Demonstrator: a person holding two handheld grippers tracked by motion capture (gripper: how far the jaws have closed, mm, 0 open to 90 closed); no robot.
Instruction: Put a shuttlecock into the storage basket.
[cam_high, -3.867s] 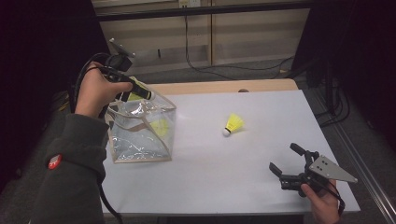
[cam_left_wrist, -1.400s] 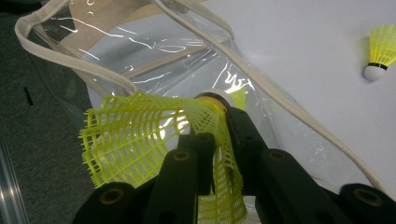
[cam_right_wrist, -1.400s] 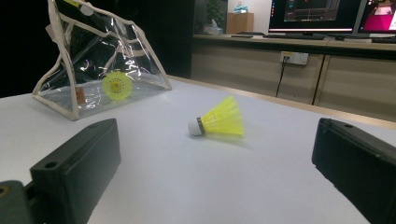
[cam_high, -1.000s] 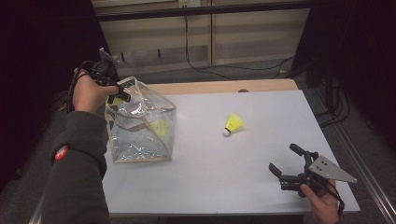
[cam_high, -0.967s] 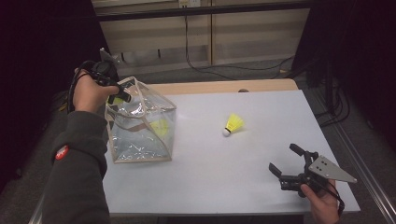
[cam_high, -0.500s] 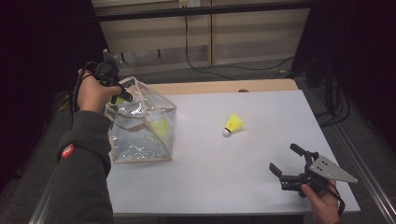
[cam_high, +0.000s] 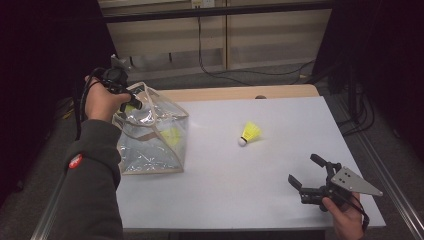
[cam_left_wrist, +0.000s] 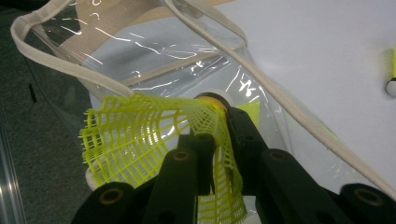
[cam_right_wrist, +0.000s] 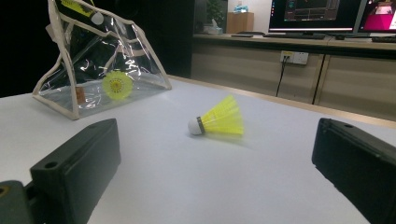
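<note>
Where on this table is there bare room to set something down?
Free: the white table between the clear bag and the right gripper, and the far right corner beyond the loose shuttlecock. Crowded: the left edge, where the left gripper holds a shuttlecock over the bag.

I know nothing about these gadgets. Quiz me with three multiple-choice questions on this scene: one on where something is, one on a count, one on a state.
1. Where is the clear plastic bag with beige trim?
A. table's left side B. table's right side C. the floor
2. How many yellow mesh shuttlecocks appear?
A. one B. two C. three
3. The right gripper is:
A. open B. shut on a shuttlecock C. shut on the bag

Answers: 1 A, seen from above. 2 C: one loose on the table, one inside the bag, one in the left gripper. 3 A: jaws apart, nothing between.
</note>
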